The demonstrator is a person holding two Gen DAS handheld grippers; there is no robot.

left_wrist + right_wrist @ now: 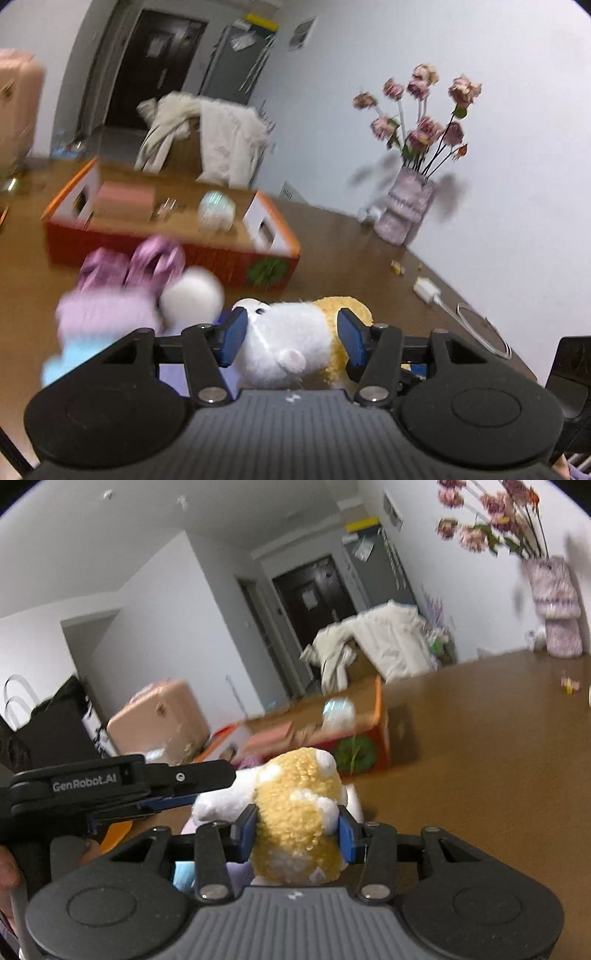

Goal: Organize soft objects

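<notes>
A white and yellow plush dog [295, 339] is held off the wooden table by both grippers. My left gripper [291, 338] is shut on its white head end. My right gripper [297, 834] is shut on its yellow body [299, 812]. The left gripper also shows from the side in the right wrist view [207, 779]. A purple and white plush toy [122, 295] with a blue lower part lies just left of the dog. An orange cardboard box [177, 236], open at the top, stands behind them.
Inside the box are a pink packet [123, 201] and a white round object [216, 210]. A vase of dried roses [406, 206] stands by the wall. A white charger and cable [443, 299] lie on the table [369, 266] at the right. A pink suitcase [159, 720] stands beyond.
</notes>
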